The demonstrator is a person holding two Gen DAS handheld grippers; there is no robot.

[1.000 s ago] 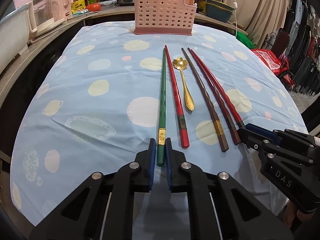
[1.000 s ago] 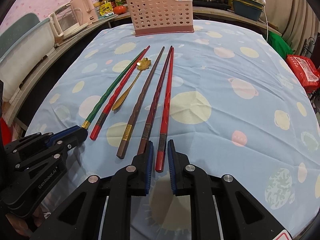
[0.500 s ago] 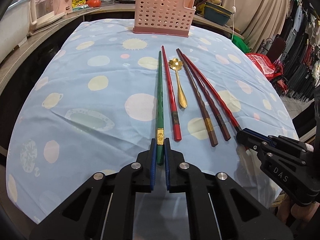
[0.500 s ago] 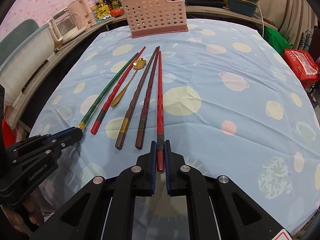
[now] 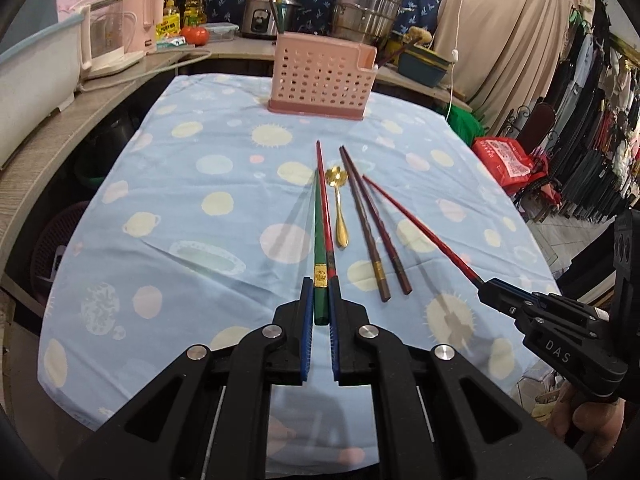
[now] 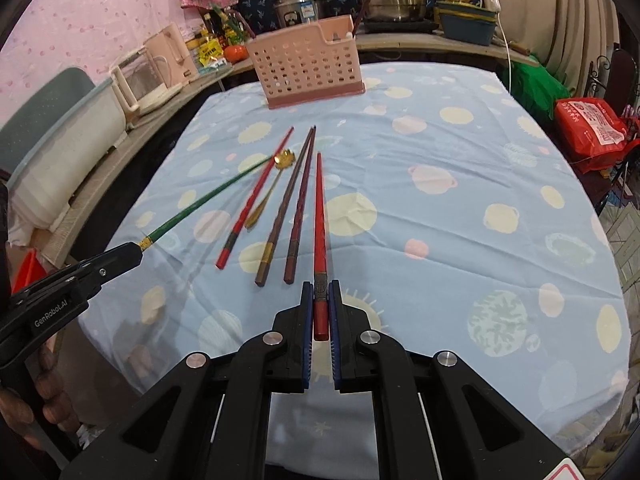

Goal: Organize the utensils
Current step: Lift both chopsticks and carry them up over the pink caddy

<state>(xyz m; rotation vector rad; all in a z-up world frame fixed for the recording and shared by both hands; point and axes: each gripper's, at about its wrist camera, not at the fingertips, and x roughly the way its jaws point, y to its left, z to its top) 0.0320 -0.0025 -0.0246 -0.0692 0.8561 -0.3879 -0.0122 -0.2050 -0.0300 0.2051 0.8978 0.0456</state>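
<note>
My left gripper point(image 5: 319, 286) is shut on the thick end of a green chopstick point(image 5: 319, 232), which hangs clear of the cloth and casts a shadow. My right gripper point(image 6: 319, 288) is shut on the end of a red chopstick point(image 6: 319, 216), also lifted. On the table lie a second red chopstick point(image 5: 325, 200), a gold flower spoon point(image 5: 340, 216) and two brown chopsticks point(image 5: 370, 224). A pink perforated utensil holder point(image 5: 322, 76) stands at the far end. In the right wrist view the left gripper point(image 6: 136, 250) shows at the left with the green chopstick point(image 6: 208, 200).
A blue dotted tablecloth point(image 5: 180, 200) covers the table. Behind it a counter carries a pink appliance point(image 5: 120, 40), bottles, a rice cooker point(image 5: 266, 16) and steel pots point(image 5: 368, 12). A red bag point(image 5: 508, 160) lies right of the table, and a hand point(image 6: 28, 412) shows bottom left.
Both grippers have risen, each lifting its chopstick off the cloth. The green one now hangs over the red chopstick beside it. The right red one has swung away from the brown pair.
</note>
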